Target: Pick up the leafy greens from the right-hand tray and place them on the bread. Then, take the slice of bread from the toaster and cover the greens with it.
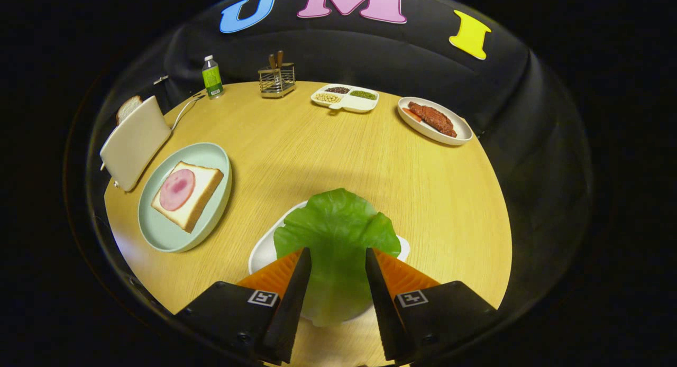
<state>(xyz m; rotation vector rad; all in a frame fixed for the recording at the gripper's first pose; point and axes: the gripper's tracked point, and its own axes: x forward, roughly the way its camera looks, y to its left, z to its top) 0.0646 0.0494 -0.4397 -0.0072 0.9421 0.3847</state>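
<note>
Leafy greens [336, 224] between the parted tongs [337, 256], perhaps untouched.

A round, pale wood-grain counter [328, 145] fills the booth, lit from above so its near side glows warm and a soft shadow falls across the middle. Behind it hangs a black cloth wall [402, 55], draped in loose folds and curving around the counter's far rim into darkness.

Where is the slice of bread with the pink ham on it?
It lies on the pale green plate, beside the white toaster, beyond the open gripper.
</note>
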